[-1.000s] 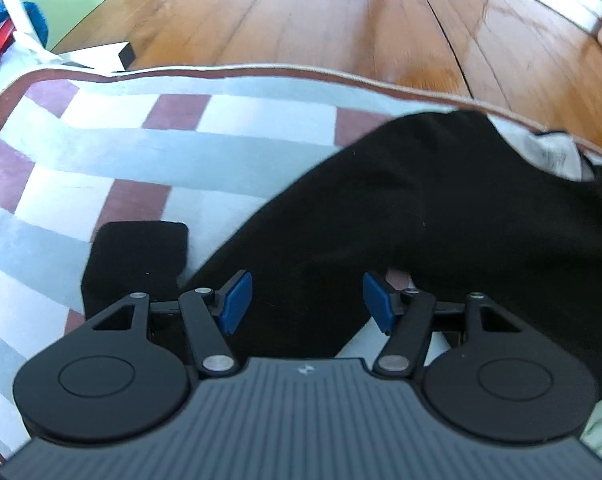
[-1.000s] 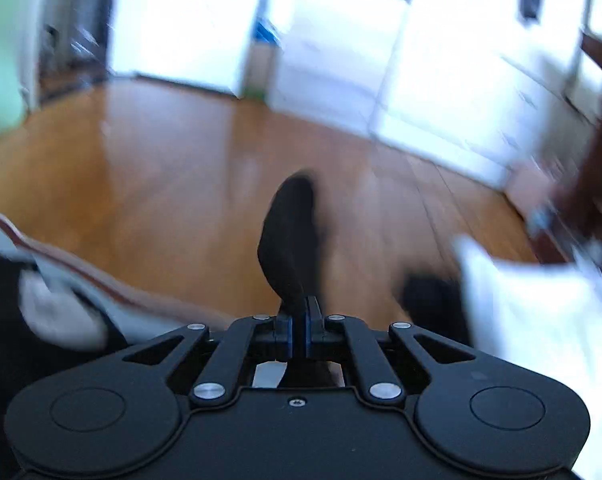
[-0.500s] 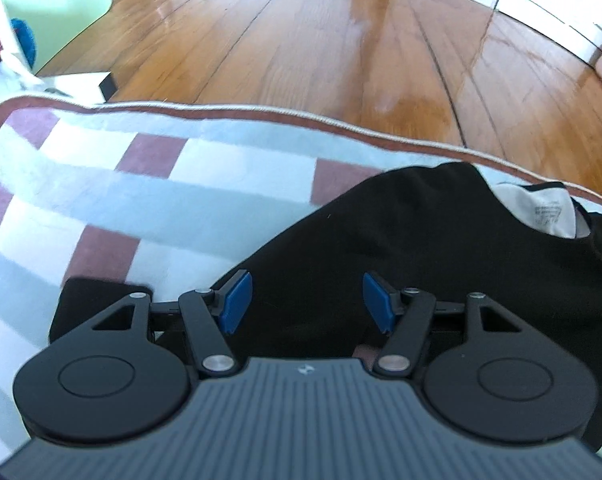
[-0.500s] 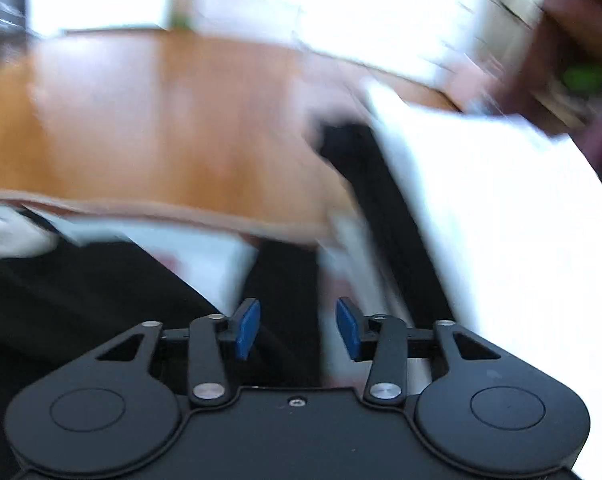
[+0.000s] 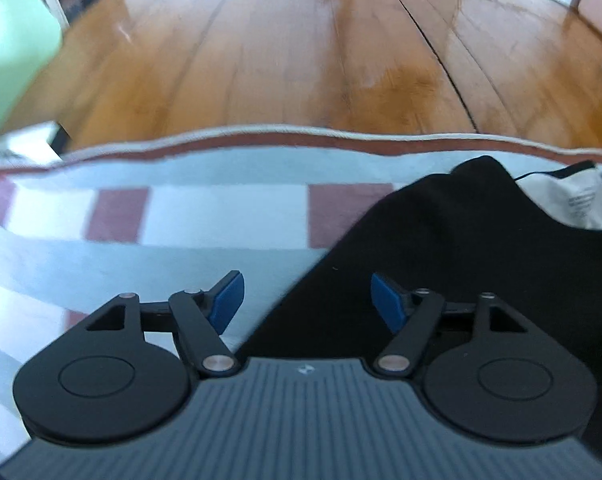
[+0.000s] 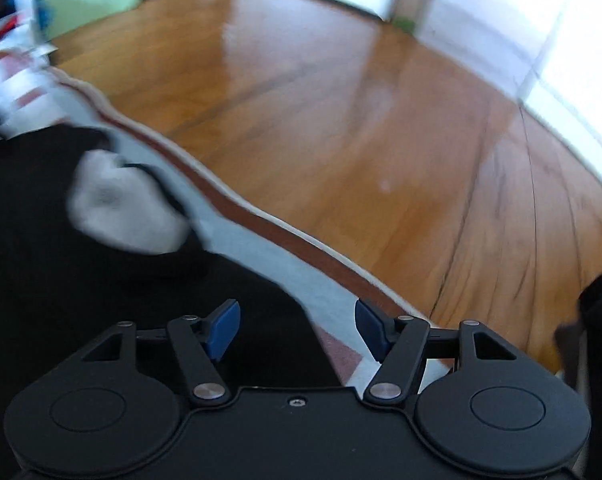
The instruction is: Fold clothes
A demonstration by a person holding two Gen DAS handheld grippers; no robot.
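Observation:
A black garment (image 5: 461, 248) with a white inner neck label (image 5: 581, 200) lies on a checked blanket (image 5: 181, 216) of pale blue, white and maroon. My left gripper (image 5: 307, 300) hovers over the garment's left edge, its jaws opening and its blue pads (image 5: 229, 298) clear of the cloth. In the right wrist view the same black garment (image 6: 81, 280) fills the lower left, its white label (image 6: 121, 204) blurred. My right gripper (image 6: 297, 330) hangs above the garment's right edge, jaws opening, nothing pressed between them.
The blanket's maroon and cream border (image 5: 301, 140) ends at a shiny wooden floor (image 5: 341, 40). A pale green surface (image 5: 13, 40) stands at the far left. A dark blurred shape (image 6: 601, 320) shows at the right edge of the right wrist view.
My right gripper let go of the black cloth it pinched, opened wide and swung down over the garment. The left gripper slid left along the blanket; the black sleeve end left view.

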